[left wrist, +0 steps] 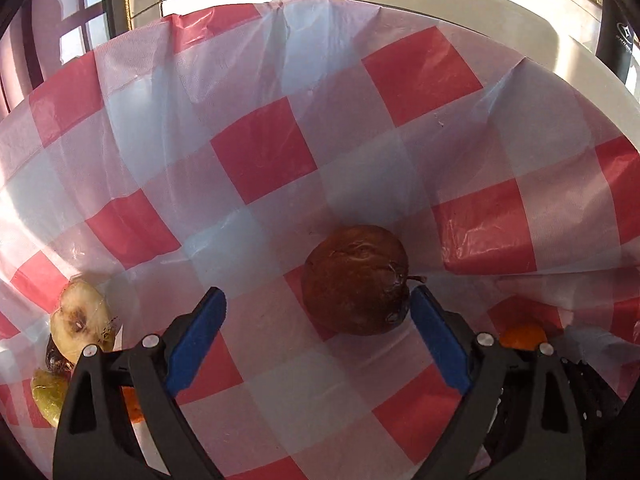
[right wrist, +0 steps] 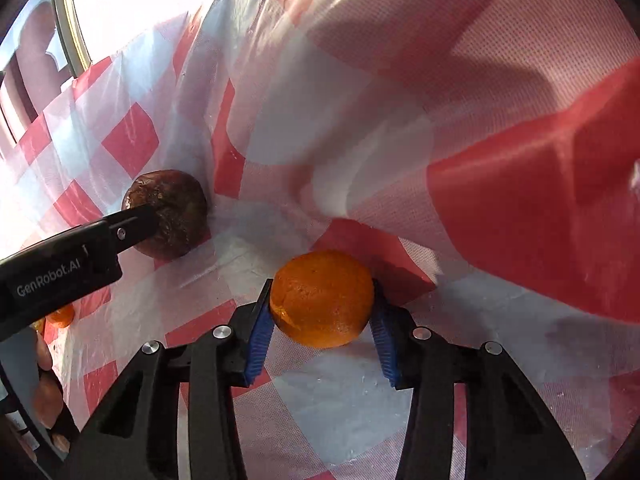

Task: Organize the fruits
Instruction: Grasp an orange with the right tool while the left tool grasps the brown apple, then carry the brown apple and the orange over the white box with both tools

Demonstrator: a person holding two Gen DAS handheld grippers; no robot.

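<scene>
So, landmark was the brown fruit [left wrist: 355, 280], a dark wrinkled round thing with a short stem, sitting on the red-and-white checked plastic cloth [left wrist: 264, 156].

Left gripper [left wrist: 318, 306] was spread wide around it. Brown fruit sat off-centre between the blue pads [left wrist: 438, 340], up against the right-hand pad, clear gap to the other pad. Not clamped. From the right wrist view the left gripper's black finger [right wrist: 132, 228] crossed in front of the same fruit [right wrist: 170, 214].

Right gripper [right wrist: 322, 304] was right of the brown fruit, closed onto an orange [right wrist: 322, 298]; both blue ribbed pads [right wrist: 260, 336] touched its sides. Orange looked to be low on the cloth, contact underneath not clear. In the left wrist view just a sliver of that orange [left wrist: 524, 336] showed, right of the brown fruit behind the gripper frame.

Left of the brown fruit, well apart: a pale cut fruit half [left wrist: 82, 320] with a browned core facing up, a yellow-green piece [left wrist: 48, 398] just below it, something dark between them that I couldn't identify. Another orange bit [right wrist: 62, 316] showed under the left gripper's body in the right wrist view.

Cloth bunched up into a high fold [right wrist: 500, 220] right of the brown fruit. White table edge [left wrist: 440, 8] showed beyond the cloth on the far side.
</scene>
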